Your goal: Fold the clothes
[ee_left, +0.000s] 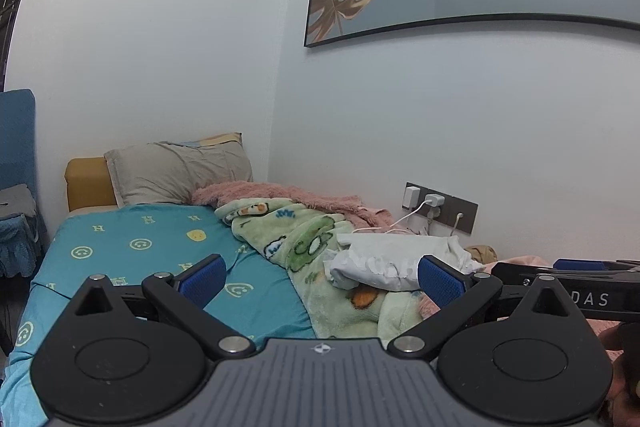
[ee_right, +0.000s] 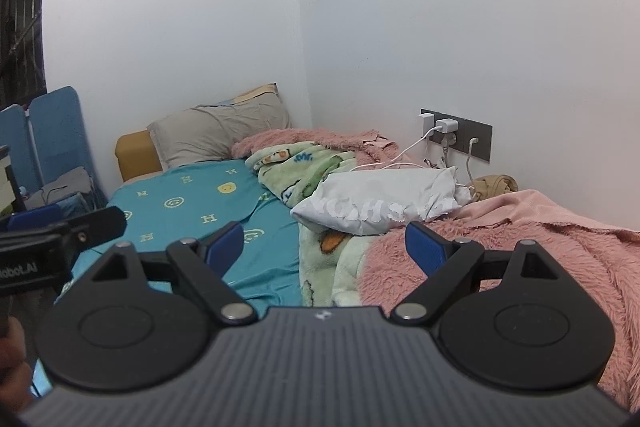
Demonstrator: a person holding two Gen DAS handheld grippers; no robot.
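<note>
A crumpled white garment (ee_left: 396, 265) (ee_right: 376, 203) with pale lettering lies on the bed, resting on a green cartoon blanket (ee_left: 304, 239) (ee_right: 316, 171) and a pink fluffy blanket (ee_right: 520, 239). My left gripper (ee_left: 322, 281) is held above the bed, open, with nothing between its blue pads. The white garment sits just beyond its right finger. My right gripper (ee_right: 324, 249) is open too and empty, with the garment a short way ahead. Each gripper shows at the edge of the other's view: the right one (ee_left: 580, 277) and the left one (ee_right: 60, 231).
A teal smiley-print sheet (ee_left: 152, 259) (ee_right: 192, 203) covers the bed's left half. A grey pillow (ee_left: 180, 175) (ee_right: 220, 135) leans at the head. Wall sockets with white chargers and cables (ee_left: 436, 207) (ee_right: 448, 131) sit behind the garment. A tan cloth (ee_right: 496, 185) lies by the wall. Blue furniture (ee_left: 16, 187) stands at left.
</note>
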